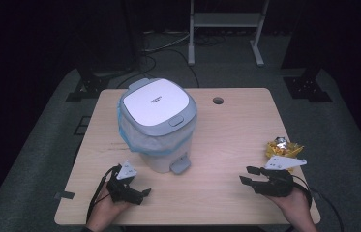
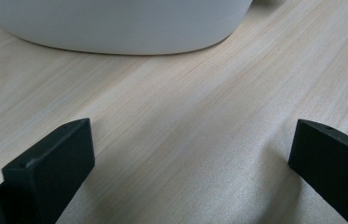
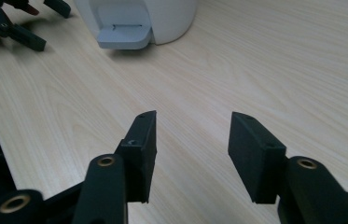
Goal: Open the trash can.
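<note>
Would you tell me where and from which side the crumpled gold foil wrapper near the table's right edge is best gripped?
I would grip the crumpled gold foil wrapper on one of its raised folds, coming down from above with the right hand-held gripper, which sits nearest. The wrapper lies low and loose on the light wooden table, so a side approach would probably just push it along. Its jaws stand apart with nothing between them.

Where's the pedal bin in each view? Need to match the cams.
High view: pedal bin left of centre on the table, lid shut, pedal facing the person.
Left gripper view: its white base along the top edge.
Right gripper view: its lower body and grey pedal at top, left of centre.
Shared landmark: the light wood tabletop.
</note>
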Available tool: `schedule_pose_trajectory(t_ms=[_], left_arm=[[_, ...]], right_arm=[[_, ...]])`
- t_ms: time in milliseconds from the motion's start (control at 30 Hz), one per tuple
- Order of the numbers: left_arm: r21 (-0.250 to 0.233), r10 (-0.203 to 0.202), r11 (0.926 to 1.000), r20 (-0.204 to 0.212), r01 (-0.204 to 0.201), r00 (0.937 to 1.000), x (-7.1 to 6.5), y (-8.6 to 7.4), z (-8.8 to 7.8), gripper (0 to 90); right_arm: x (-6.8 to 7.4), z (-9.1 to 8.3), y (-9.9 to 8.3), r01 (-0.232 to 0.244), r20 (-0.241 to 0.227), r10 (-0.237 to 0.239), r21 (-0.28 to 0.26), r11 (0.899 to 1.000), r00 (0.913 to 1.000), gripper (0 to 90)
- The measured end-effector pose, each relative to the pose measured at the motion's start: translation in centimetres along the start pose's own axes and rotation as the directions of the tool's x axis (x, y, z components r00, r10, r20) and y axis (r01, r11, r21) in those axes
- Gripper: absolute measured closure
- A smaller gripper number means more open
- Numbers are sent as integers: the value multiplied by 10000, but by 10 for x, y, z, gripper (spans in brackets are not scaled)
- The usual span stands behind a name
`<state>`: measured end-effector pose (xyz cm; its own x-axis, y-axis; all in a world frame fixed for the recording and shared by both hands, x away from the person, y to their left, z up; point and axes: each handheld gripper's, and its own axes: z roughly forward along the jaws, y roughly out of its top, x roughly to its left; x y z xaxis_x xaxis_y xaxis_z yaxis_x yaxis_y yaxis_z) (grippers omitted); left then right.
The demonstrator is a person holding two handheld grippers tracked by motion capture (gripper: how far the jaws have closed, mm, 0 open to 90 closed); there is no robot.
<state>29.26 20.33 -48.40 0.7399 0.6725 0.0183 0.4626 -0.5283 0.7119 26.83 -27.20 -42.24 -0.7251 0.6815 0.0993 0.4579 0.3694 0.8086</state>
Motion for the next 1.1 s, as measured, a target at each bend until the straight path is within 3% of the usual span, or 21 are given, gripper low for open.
schedule_pose_trajectory(t_ms=[833,1100], left_arm=[[30,23,10000,0,-23,10000,0,0,0,0],[28,13,10000,8,-13,10000,0,0,0,0]], right_arm=[[10,-5,28,132,-807,-146,-181,9997,9966,896],[13,-5,36,238,-892,-260,-259,9994,9957,899]])
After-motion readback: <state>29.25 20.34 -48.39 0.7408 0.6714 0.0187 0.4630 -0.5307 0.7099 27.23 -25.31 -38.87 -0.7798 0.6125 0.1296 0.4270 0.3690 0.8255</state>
